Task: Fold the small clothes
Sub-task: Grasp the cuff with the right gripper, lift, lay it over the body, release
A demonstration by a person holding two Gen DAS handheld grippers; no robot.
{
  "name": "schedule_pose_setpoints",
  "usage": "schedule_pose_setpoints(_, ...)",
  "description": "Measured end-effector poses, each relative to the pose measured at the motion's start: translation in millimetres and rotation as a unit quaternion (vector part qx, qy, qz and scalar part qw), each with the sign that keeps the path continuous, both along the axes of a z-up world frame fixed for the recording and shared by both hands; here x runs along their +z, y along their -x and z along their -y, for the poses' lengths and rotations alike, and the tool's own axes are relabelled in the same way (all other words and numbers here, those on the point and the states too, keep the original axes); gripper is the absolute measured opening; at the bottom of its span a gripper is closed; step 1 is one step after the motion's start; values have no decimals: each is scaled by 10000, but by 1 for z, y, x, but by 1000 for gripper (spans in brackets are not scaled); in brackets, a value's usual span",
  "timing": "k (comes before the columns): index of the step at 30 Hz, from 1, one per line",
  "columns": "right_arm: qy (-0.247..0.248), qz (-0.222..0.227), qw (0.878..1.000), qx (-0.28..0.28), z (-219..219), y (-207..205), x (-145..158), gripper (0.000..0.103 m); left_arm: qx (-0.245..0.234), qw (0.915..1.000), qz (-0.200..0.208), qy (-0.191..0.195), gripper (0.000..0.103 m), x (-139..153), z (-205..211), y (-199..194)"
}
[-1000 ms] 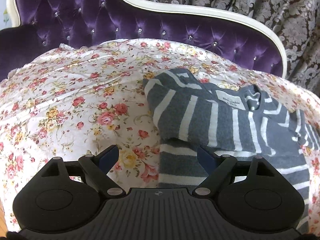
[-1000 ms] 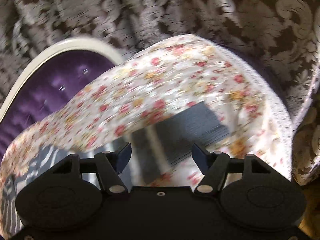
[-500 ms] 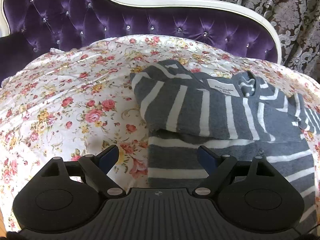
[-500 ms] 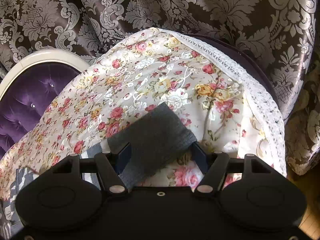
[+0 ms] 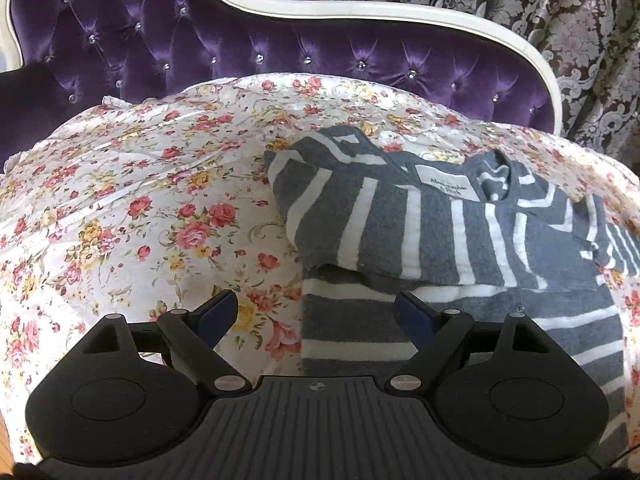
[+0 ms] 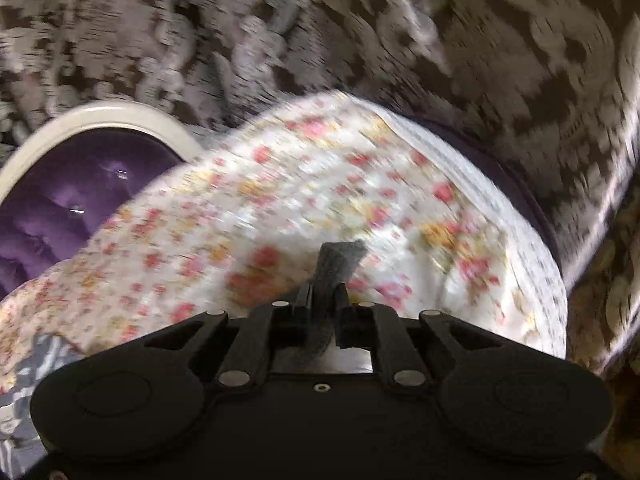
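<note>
Right wrist view: right tongs point(image 6: 323, 294), just closing, clench the grey sleeve end point(image 6: 340, 258) of the striped sweater point(image 5: 460, 236) lying on the floral bedspread point(image 5: 140, 200) rightward of released left tongs point(image 5: 316, 312).

White neck label point(image 5: 447, 187) on striped sweater point(image 5: 400, 232): apparently "Abercrombie & Fitch".

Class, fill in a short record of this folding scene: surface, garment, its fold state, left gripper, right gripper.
Surface: white floral-print cloth over a purple tufted velvet sofa
Garment: grey knit sweater with white stripes
Fold state: one side folded over the body
Left gripper: open, above the sweater's near edge
Right gripper: jaws just closed, shut on a grey cuff
</note>
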State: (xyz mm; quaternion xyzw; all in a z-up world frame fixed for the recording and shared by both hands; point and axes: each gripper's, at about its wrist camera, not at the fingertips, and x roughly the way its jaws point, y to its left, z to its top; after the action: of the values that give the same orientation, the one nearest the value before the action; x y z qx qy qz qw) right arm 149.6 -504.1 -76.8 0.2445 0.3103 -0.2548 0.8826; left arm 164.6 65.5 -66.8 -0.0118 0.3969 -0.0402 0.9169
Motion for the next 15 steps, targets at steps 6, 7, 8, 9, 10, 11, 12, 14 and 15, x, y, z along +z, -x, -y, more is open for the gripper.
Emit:
schedule_pose_setpoints(6, 352, 407, 9955, 785, -48, -9, 61, 16, 69, 9999, -2, 94, 85, 5, -5, 0)
schedule_pose_setpoints(7, 394, 500, 9934, 950, -60, -11, 71, 16, 71, 9999, -5, 121, 85, 6, -6, 0)
schedule_pose_setpoints(8, 424, 589, 9909, 1130, -73, -13, 81, 16, 73, 9999, -11, 151, 85, 7, -7, 0)
schedule_pose_setpoints(9, 450, 672, 9879, 1320, -86, -16, 90, 16, 80, 9998, -11, 172, 85, 8, -8, 1)
schedule_pose_setpoints(10, 465, 753, 9845, 1513, -101, -19, 97, 16, 89, 9998, -9, 186, 85, 8, -9, 1)
schedule_pose_setpoints(11, 475, 841, 9803, 1726, -116, -22, 105, 16, 97, 9998, 0, 192, 85, 9, -10, 2)
schedule_pose_setpoints(12, 483, 917, 9755, 1942, -132, -24, 112, 16, 105, 9998, 20, 196, 85, 11, -11, 3)
schedule_pose_setpoints(14, 507, 1044, 9645, 2372, -166, -30, 123, 16, 130, 9997, 63, 206, 85, 14, -15, 4)
schedule_pose_setpoints(15, 505, 1091, 9584, 2588, -183, -33, 127, 16, 159, 9996, 83, 215, 85, 15, -17, 4)
